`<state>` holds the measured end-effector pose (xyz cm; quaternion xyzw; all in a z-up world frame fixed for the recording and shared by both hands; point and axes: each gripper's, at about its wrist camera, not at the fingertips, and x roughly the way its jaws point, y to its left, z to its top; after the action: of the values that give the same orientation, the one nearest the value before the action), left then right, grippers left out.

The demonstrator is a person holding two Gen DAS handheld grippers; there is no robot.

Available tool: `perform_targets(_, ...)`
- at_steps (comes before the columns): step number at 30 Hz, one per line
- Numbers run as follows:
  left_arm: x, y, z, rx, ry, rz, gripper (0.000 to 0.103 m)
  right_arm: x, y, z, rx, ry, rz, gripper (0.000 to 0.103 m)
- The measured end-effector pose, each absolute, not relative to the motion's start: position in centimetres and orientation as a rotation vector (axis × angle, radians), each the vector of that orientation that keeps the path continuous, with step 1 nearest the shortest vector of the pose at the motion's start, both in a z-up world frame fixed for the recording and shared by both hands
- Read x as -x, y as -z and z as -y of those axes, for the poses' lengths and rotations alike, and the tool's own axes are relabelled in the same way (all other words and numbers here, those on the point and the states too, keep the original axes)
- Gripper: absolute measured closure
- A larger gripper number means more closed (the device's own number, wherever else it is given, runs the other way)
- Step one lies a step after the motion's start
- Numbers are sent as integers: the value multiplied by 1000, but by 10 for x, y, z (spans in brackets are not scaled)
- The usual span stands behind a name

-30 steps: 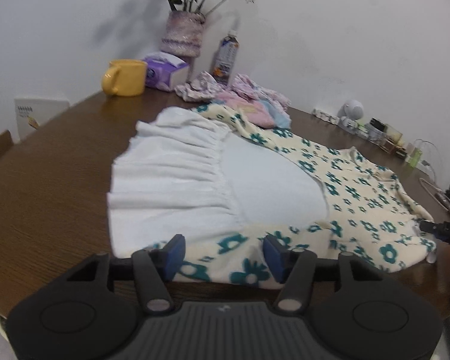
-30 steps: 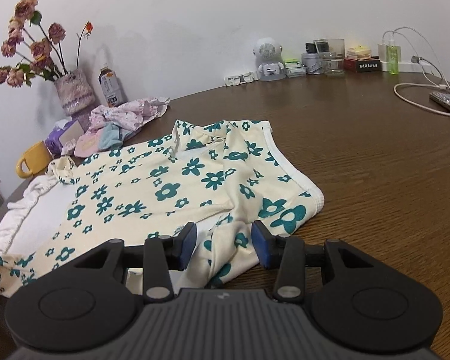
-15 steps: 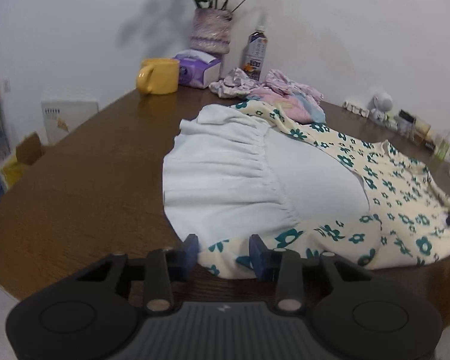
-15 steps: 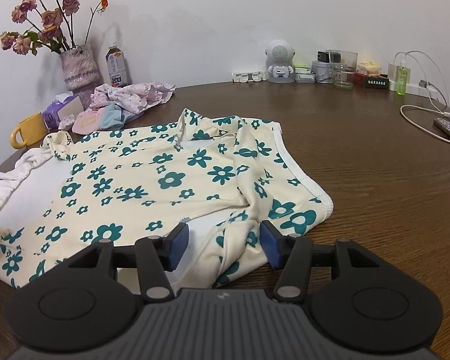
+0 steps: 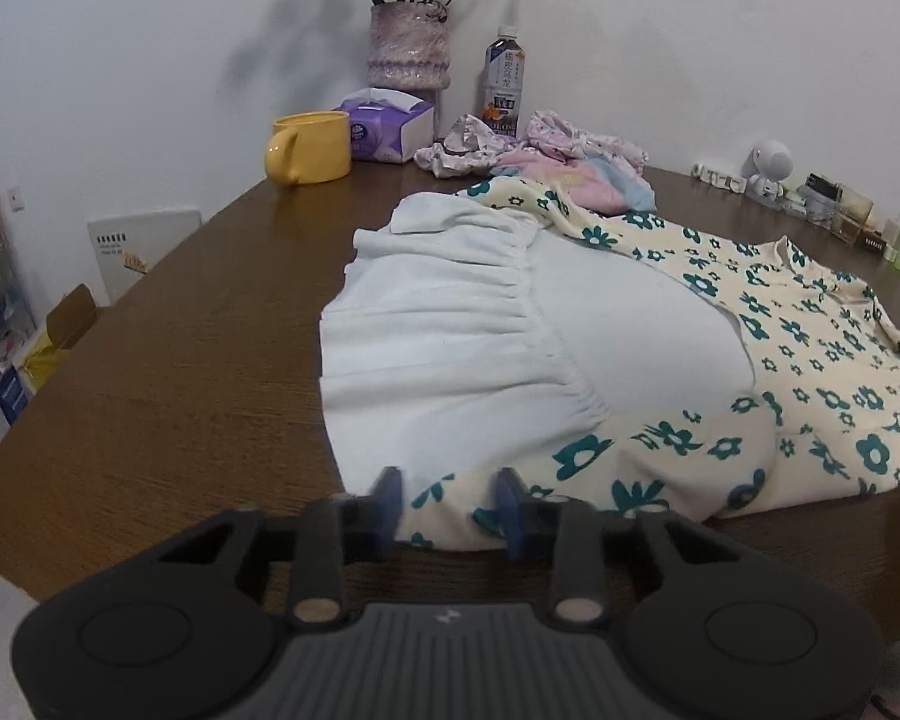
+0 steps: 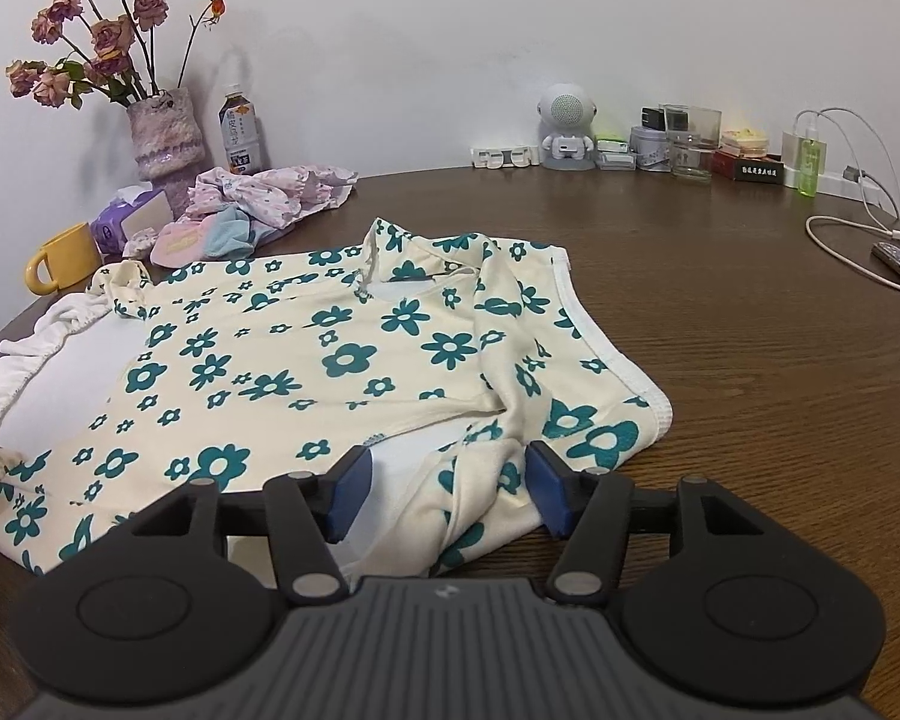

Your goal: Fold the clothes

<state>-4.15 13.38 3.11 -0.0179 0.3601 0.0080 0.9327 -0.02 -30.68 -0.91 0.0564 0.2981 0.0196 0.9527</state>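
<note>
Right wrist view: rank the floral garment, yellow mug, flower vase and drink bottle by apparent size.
1. floral garment, nearest the camera
2. flower vase
3. yellow mug, partly hidden, and drink bottle: too alike to rank

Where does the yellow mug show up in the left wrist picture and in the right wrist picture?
Left wrist view: the yellow mug stands upper left of centre, at the table's far edge, beside the purple tissue box.
Right wrist view: the mug sits at the far left edge, mid-height, handle toward the left.
Shared landmark: the flower vase, behind the mug in both.
</note>
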Motion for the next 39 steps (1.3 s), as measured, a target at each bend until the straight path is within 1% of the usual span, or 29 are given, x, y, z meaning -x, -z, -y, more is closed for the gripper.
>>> perform_targets(4, 47, -35, -128, -12, -16, -720, 101, 1, 10, 306, -108, -41, -604, 46)
perform_targets(11, 59, -56, -132, 9, -16, -658, 102, 1, 10, 304, -91, -39, -603, 46)
perform_targets(16, 50, -64, -134, -5, -29, -598, 102, 1, 10, 302, -82, -37, -603, 45)
perform_targets(25, 15, -26, -147, 17, -72, -674, 102, 1, 11, 300, -61, -32, -605, 45)
perform_targets(32, 13, -23, -148, 21, -88, -659, 102, 0, 11, 298, -43, -35, -610, 43)
perform_targets(35, 12, -24, -147, 25, -98, -663, 100, 1, 11, 299, -47, -37, -609, 43)
perform_targets(37, 13, -27, -150, 49, -110, -668, 93, 1, 10, 302, -66, -43, -606, 43)
perform_targets(39, 15, -34, -156, 96, -128, -669, 90, 3, 7, 310, -116, -53, -602, 42)
